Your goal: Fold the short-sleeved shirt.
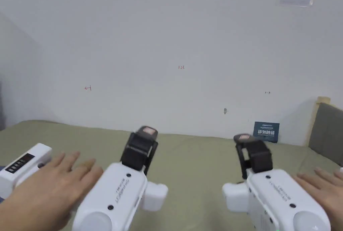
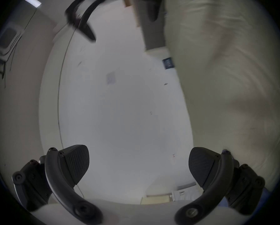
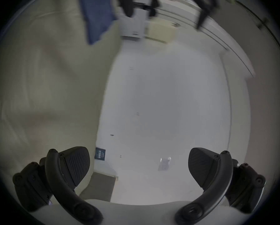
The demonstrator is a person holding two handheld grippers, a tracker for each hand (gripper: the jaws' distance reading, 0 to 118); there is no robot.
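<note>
My left gripper and right gripper are held side by side in a person's hands, above the olive-green sheet, and point at the white wall. The left gripper is open, with nothing but wall between its ribbed pads. My right gripper is open and empty too. A blue cloth, blurred, lies on the sheet far from the right gripper; I cannot tell whether it is the shirt. The views from both grippers are rotated and motion-blurred.
A white device with a dark display lies on the sheet at the far left. A grey padded panel stands at the right edge. A small blue card leans against the wall.
</note>
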